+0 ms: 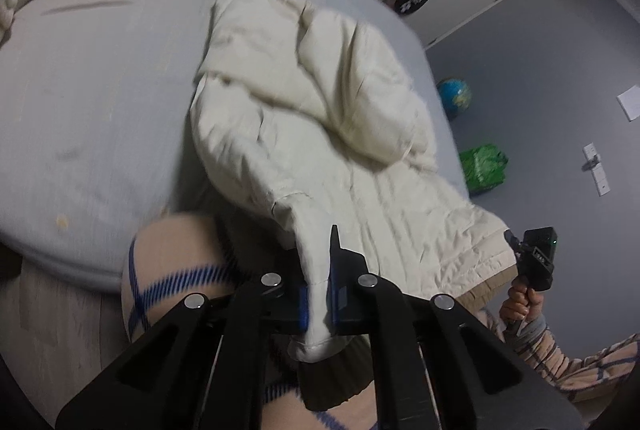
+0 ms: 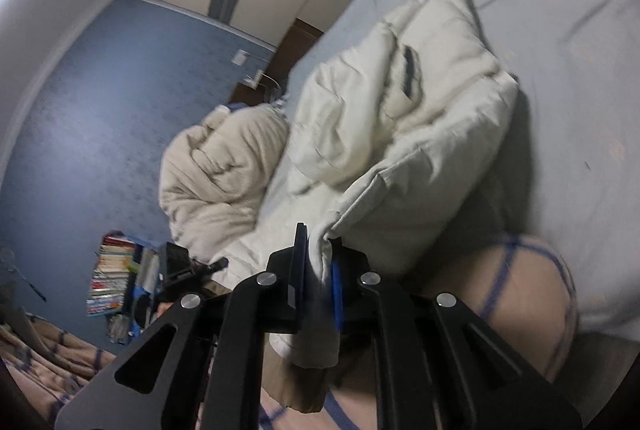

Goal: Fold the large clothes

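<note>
Both claws, left claw [image 1: 318, 294] and right claw [image 2: 320, 286], clench the hem corners of the puffy cream quilted jacket [image 1: 320, 110] on the pale blue bed [image 1: 100, 90]; next, probably, carry the hem toward the collar.

Cream padded jacket [image 1: 320, 102] is lying crumpled and partly folded on the bed, its near hem hanging raised off the edge.

We see a cream jacket [image 1: 304, 102] with an olive-brown hem, on a pale blue-grey sheet [image 1: 100, 78]. Our black grippers carry blue pads [image 2: 336, 294]. Our trousers [image 2: 532, 282] are beige with blue checks. The carpet [image 2: 112, 102] is blue, the globe [image 1: 454, 96] blue-green.
</note>
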Demonstrator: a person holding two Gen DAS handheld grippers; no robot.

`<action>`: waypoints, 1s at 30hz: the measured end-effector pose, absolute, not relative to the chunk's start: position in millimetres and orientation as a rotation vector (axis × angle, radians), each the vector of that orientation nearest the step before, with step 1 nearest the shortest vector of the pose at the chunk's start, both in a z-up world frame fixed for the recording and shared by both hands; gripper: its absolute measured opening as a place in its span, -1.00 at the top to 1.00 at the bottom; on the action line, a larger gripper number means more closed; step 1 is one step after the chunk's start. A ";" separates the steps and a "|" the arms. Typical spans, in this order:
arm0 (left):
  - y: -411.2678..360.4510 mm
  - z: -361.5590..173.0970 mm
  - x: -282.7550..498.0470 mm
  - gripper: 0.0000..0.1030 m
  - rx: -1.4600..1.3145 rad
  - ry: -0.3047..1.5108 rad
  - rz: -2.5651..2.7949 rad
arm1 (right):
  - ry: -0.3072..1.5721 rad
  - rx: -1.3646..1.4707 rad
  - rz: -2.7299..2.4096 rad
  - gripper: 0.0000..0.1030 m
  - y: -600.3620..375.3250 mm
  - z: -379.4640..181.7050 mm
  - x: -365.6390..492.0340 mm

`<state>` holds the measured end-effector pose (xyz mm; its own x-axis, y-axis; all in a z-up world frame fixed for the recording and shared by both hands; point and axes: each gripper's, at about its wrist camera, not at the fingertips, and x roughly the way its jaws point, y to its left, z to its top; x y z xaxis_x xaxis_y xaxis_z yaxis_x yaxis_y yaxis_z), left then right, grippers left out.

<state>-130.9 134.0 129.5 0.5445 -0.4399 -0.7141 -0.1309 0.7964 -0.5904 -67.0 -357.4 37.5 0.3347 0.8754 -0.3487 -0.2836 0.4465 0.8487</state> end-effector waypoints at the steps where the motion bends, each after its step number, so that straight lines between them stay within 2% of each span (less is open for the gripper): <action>1: 136.1 134.3 -127.0 0.87 -0.652 0.978 -0.206 | 0.910 0.785 0.870 0.87 -356.6 41.5 -60.5; 11: 164.9 176.2 -79.9 0.87 -0.683 0.849 -0.244 | 0.749 0.932 0.834 0.87 -366.4 73.1 -2.1; 19: 176.8 201.2 -21.4 0.87 -0.672 0.774 -0.266 | 0.712 0.963 0.774 0.87 -363.5 95.3 60.0; 30: 204.3 187.3 61.4 0.87 -0.739 0.788 -0.255 | 0.759 1.028 0.669 0.87 -351.8 78.5 150.6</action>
<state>61.4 204.3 187.3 0.6910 -0.4682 -0.5508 -0.0563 0.7248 -0.6867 150.6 -351.8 78.5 0.5710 0.7869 -0.2340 -0.1324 0.3696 0.9197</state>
